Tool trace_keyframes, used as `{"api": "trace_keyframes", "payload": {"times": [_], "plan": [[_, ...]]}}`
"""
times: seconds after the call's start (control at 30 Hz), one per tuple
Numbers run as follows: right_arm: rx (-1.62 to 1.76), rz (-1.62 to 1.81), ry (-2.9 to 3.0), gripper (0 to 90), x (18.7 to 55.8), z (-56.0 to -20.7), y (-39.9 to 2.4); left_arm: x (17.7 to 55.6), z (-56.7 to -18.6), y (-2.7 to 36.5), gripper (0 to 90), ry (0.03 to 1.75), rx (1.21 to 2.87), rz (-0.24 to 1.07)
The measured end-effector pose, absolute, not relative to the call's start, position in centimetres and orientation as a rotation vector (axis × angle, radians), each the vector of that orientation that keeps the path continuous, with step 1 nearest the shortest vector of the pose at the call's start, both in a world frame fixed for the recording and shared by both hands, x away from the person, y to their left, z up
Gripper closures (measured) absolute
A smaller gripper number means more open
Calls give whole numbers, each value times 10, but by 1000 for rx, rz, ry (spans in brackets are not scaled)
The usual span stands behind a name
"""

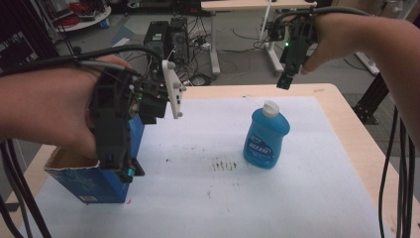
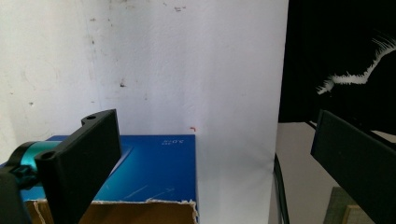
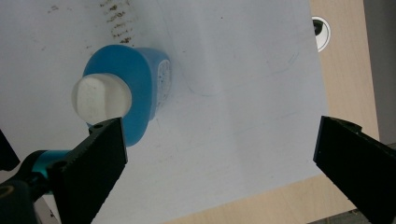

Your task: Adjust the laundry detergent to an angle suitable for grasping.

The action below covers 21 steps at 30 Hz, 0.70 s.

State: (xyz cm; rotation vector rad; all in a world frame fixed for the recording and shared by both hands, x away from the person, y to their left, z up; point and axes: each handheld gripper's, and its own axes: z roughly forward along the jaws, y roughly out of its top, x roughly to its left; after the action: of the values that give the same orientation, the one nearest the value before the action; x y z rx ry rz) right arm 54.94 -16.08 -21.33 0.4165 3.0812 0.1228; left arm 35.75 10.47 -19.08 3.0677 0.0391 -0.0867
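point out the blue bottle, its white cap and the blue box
blue bottle (image 1: 265, 141), high view, on its labelled front
white cap (image 3: 100, 98), right gripper view, on the cap's flat top
blue box (image 2: 154, 172), left gripper view, on its blue face

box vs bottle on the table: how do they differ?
Shape: the box is a squared carton; the bottle is rounded, narrowing to its top.
Top: the box is open with a torn cardboard edge; the bottle is closed with a white cap.
Place: the box stands at the table's near left under the left gripper; the bottle stands upright right of centre, below the raised right gripper.
Shared: both are blue, and neither is gripped.
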Motion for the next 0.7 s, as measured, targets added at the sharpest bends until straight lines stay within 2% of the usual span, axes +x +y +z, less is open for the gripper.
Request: {"api": "trace_keyframes", "payload": {"times": [0.7], "plan": [[420,145,3076,20,545,-215,-170,357,-195,99,17,45,3077,-79]]}}
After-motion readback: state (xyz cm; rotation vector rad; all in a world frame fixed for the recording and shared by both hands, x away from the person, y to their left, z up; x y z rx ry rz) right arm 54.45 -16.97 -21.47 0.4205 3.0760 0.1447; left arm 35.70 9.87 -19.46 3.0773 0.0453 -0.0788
